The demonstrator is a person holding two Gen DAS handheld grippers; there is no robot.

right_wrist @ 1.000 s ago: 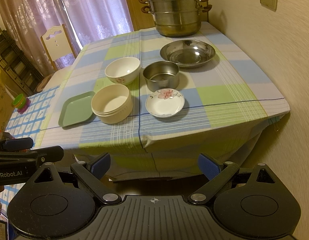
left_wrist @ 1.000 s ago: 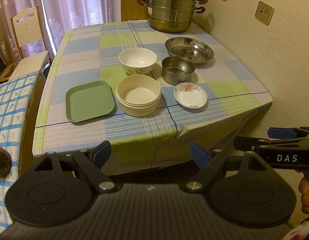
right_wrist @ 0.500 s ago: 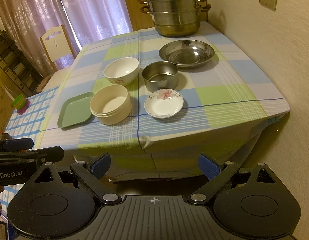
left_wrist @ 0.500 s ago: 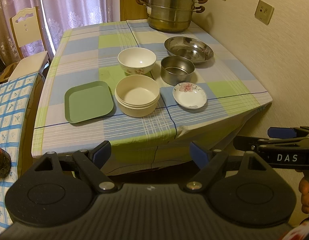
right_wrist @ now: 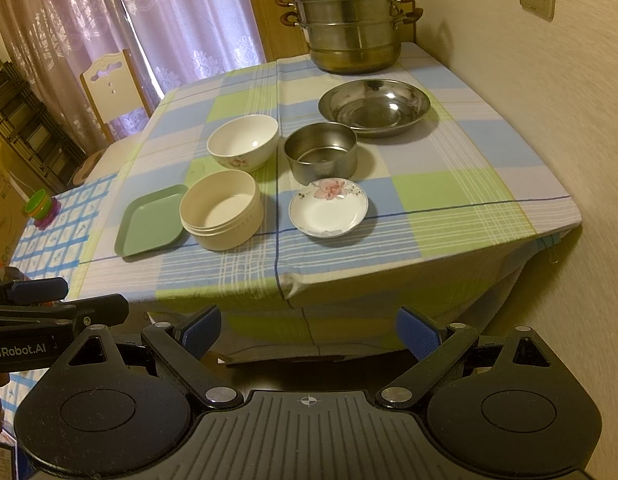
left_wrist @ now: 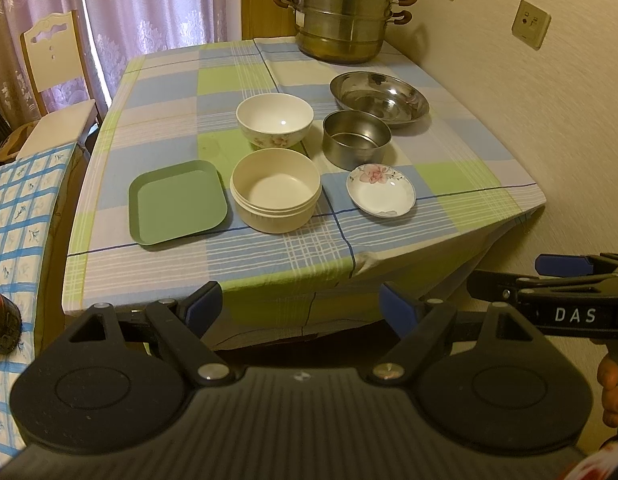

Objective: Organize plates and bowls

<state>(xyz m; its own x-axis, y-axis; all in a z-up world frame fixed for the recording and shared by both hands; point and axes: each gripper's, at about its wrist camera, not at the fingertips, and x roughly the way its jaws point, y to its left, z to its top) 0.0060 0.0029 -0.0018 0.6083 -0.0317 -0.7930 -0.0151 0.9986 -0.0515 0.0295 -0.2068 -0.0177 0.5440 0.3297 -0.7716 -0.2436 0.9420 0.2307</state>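
From the left wrist view, the left hand-held gripper (left_wrist: pixel 299 306) hangs below the near edge of the table (left_wrist: pixel 269 276), its fingers apart and empty. Taking the cream bowl (left_wrist: pixel 275 190) as the landmark: the green plate (left_wrist: pixel 177 207) lies just left of it, the flowered saucer (left_wrist: pixel 381 195) right of it, the white bowl (left_wrist: pixel 274 125) behind it, the steel bowl (left_wrist: pixel 356 139) behind and to the right, and the steel dish (left_wrist: pixel 379 98) farther back still. All sit well ahead of the fingers. The step in hand looks like the first reach; a good approach would rise above the table edge and take a rim squarely, one finger inside and one outside.

From the right wrist view, the right hand-held gripper (right_wrist: pixel 309 330) is likewise spread and holds nothing, also short of the table (right_wrist: pixel 429 240). The flowered saucer (right_wrist: pixel 328 207), right of the cream bowl (right_wrist: pixel 221 214), is the closest piece ahead. Its shallow rim probably calls for a low, slanted grip.
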